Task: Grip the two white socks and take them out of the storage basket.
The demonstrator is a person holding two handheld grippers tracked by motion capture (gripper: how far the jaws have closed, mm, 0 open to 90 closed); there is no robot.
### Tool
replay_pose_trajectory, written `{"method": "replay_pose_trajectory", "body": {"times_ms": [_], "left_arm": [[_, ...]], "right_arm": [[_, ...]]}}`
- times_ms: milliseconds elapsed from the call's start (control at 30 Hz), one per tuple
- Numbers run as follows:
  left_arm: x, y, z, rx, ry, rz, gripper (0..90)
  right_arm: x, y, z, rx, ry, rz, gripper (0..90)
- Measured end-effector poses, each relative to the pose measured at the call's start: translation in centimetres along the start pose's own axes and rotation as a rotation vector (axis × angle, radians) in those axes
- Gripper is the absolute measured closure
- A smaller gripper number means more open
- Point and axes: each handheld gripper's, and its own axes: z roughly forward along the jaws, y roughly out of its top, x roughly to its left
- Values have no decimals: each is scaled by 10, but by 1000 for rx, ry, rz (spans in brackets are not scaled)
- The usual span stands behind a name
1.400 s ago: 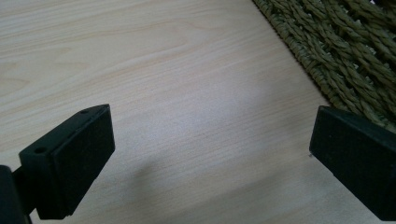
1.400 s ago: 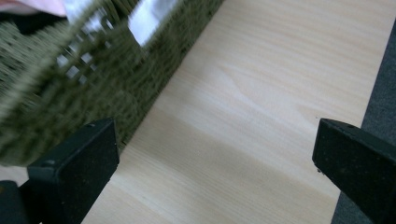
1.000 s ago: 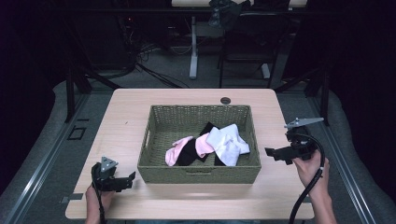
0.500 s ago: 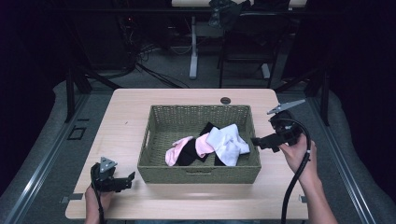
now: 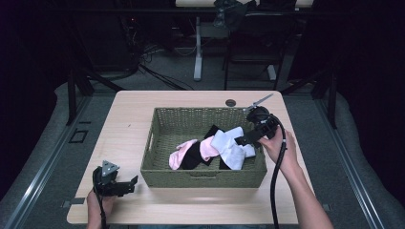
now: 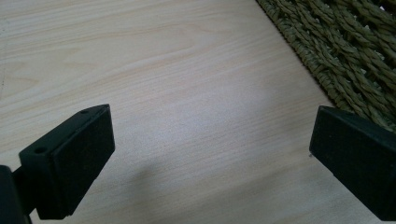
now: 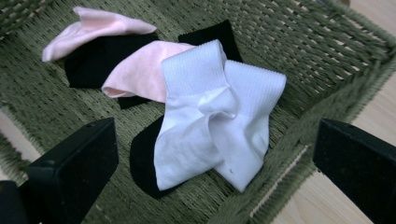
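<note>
Part of the black socks (image 7: 105, 60) is hidden beneath the pink socks (image 7: 140, 70) and the white socks (image 7: 210, 123), so their full outlines cannot be made out; in the right gripper view the basket's near corner is cut off by the frame. The woven basket (image 5: 157, 143) is made of coarse olive-green plaited fibre, rectangular, with a handle slot in its left wall. The white socks are ribbed at the cuff and lie crumpled, overlapping one pink sock, toward the right end of the basket floor. The table (image 5: 133, 114) is of pale wood grain, and a small dark round grommet (image 5: 231, 102) is set near its far edge.

The right gripper (image 5: 241, 141) is held over the basket's right rim, its jaws spread wide above the white socks and touching nothing. The left gripper (image 5: 129, 182) rests low on the table just left of the basket's front corner, jaws likewise apart.

Since half a second ago, the right gripper has been moved inward from beside the basket to above its rim; the left gripper has stayed put.
</note>
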Motion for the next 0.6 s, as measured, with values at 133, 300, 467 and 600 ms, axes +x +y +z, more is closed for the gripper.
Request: {"method": "replay_pose_trajectory", "body": {"times_ms": [133,300,467,600], "left_arm": [[-1,0,0,-4,0,1,1],[-1,0,0,-2,-1,2,1],[-1,0,1,-2,-3,0,1],[-1,0,1,-1,-4,0,1]], "right_arm": [[-1,5,14,44,9,0,0],[0,9,32,97,3,-2,0],[2,11,45,120,-1,11,0],[5,11,53,145,-13,10,25]]}}
